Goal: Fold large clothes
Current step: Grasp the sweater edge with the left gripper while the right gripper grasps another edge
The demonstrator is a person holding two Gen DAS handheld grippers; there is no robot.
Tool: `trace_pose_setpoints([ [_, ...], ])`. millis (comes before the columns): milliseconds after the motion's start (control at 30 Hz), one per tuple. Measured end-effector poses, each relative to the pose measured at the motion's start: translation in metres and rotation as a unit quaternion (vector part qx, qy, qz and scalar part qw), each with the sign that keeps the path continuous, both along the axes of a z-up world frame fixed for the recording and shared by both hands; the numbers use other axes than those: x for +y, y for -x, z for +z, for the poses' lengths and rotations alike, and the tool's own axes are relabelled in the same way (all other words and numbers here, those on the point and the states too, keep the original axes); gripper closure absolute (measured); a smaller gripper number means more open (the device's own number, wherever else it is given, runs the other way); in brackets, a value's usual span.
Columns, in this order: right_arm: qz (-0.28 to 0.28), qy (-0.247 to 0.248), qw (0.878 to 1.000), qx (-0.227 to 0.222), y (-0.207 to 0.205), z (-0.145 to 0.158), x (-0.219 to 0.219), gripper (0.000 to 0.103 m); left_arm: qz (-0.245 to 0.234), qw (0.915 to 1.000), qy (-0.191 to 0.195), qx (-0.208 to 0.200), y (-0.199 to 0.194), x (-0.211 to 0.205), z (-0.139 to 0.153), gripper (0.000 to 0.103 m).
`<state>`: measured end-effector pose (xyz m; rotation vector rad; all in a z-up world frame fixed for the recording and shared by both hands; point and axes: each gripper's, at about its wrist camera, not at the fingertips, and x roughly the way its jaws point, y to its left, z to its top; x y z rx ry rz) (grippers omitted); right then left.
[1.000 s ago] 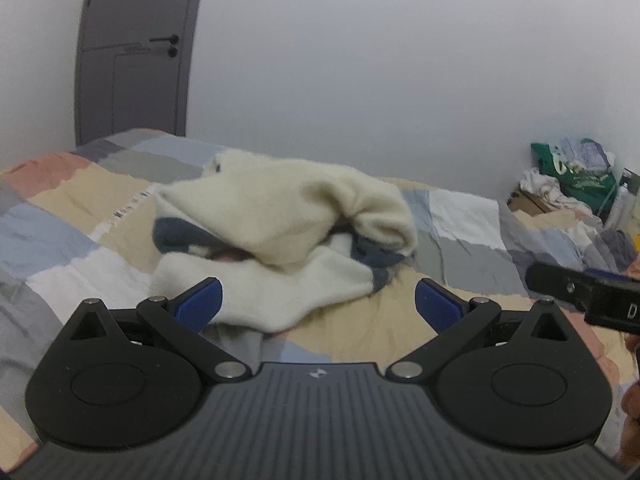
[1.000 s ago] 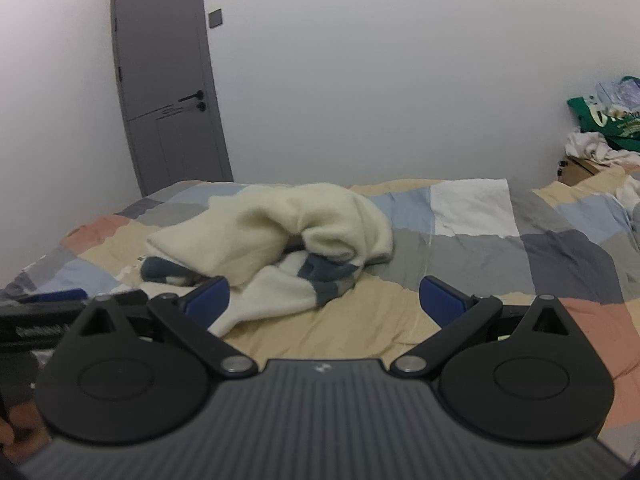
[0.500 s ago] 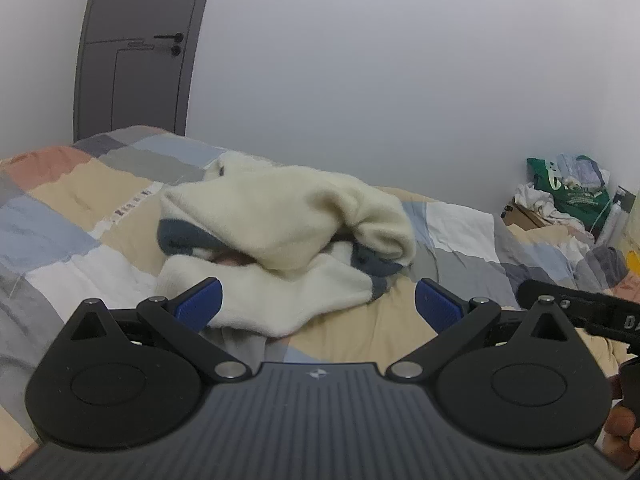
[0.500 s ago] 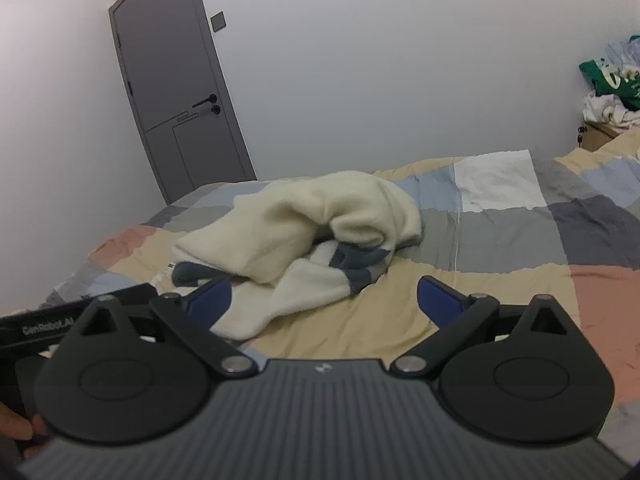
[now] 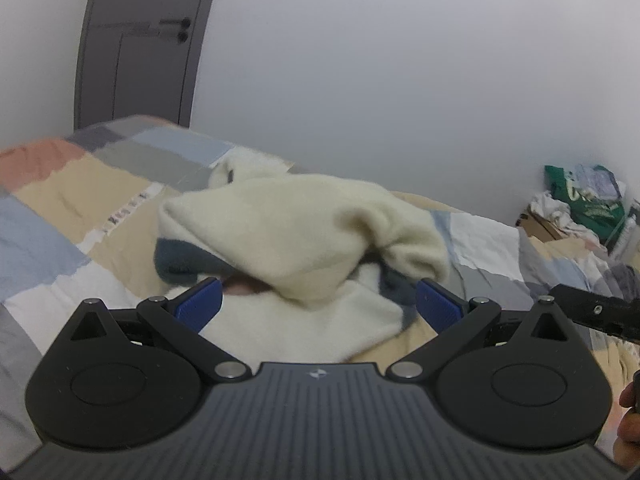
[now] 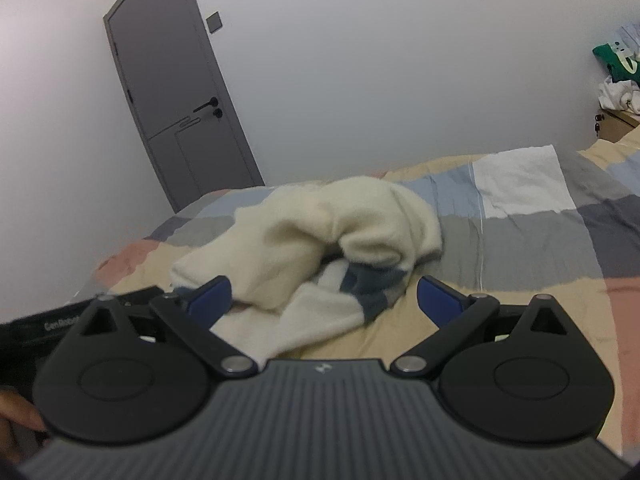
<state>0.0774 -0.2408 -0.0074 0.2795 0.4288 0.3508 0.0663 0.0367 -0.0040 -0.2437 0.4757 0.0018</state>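
A cream fleece garment with dark blue-grey bands (image 5: 296,236) lies crumpled in a heap on the patchwork bed (image 5: 44,224); it also shows in the right wrist view (image 6: 320,240). My left gripper (image 5: 318,306) is open and empty, hovering just short of the heap's near edge. My right gripper (image 6: 324,298) is open and empty, in front of the heap and slightly to its right. The right gripper's body shows at the right edge of the left wrist view (image 5: 596,312), and the left gripper's body shows at the left of the right wrist view (image 6: 60,322).
The bed cover (image 6: 520,232) spreads right and forward of the heap. A grey door (image 6: 180,100) stands in the far wall. A pile of bags and clothes (image 5: 580,204) sits beside the bed at the right.
Both grippers have moved closer to the heap, which looms larger. The right wrist view has tilted to the left. Both stay open.
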Motion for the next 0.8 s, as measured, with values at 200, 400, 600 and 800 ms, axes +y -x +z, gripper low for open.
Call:
trace_pose_setpoints([
  [200,0.002,0.000,1.000,0.012,-0.056,-0.008,0.009,0.002,0.032,0.9982,0.016,0.048,-0.055,0.030,-0.016,0.000],
  [400,-0.008,0.048,0.998,0.025,-0.109,-0.031,0.017,0.002,0.094,0.9914,0.043,0.080,-0.106,0.067,-0.039,0.000],
  [600,-0.008,0.100,0.994,0.032,-0.157,-0.065,0.027,0.002,0.056,0.9873,0.099,0.110,-0.161,0.089,-0.074,0.001],
  [800,-0.011,0.148,0.989,0.009,-0.200,-0.104,0.042,0.002,0.066,0.9798,0.155,0.108,-0.194,0.109,-0.106,0.001],
])
